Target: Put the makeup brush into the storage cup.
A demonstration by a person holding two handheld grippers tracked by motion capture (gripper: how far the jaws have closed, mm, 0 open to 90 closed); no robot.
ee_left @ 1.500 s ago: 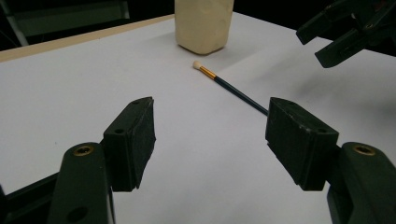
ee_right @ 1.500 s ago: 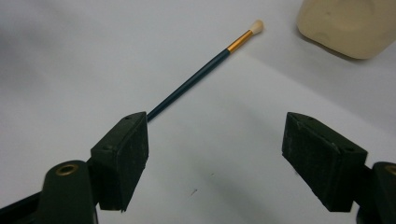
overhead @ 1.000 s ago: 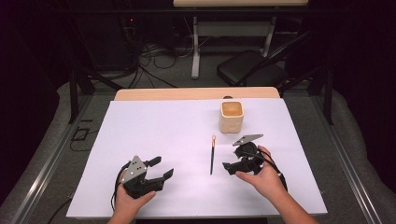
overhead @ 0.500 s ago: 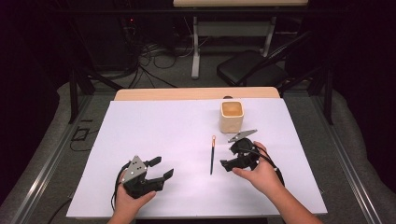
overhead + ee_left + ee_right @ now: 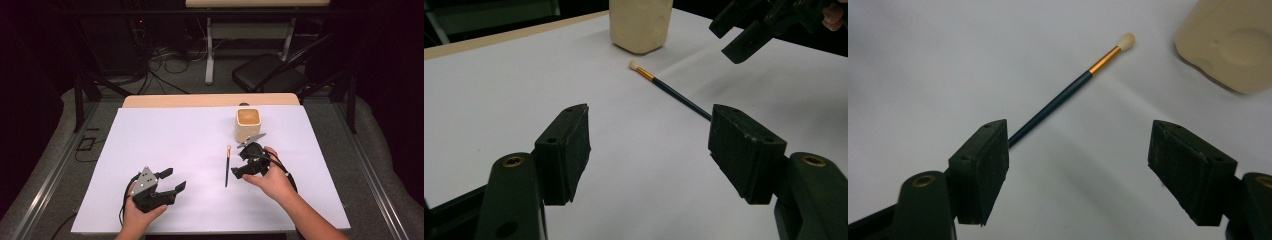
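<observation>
Near the frame's middle, the right gripper [image 5: 239, 165] hangs wide open and empty beside the thin brush [image 5: 227, 166]. It could roll away or bump the cup [image 5: 247, 125]. Lower left, the left gripper [image 5: 170, 180] waits open, empty.

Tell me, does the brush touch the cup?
Apart. The left gripper view shows bare white table between the brush tip and the cup.

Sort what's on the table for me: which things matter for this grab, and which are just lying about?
In play:
- brush, lying flat
- right gripper, open beside it
- cream cup, upright just beyond

Lying about:
- left gripper, open, idle
- chair behind the table
</observation>
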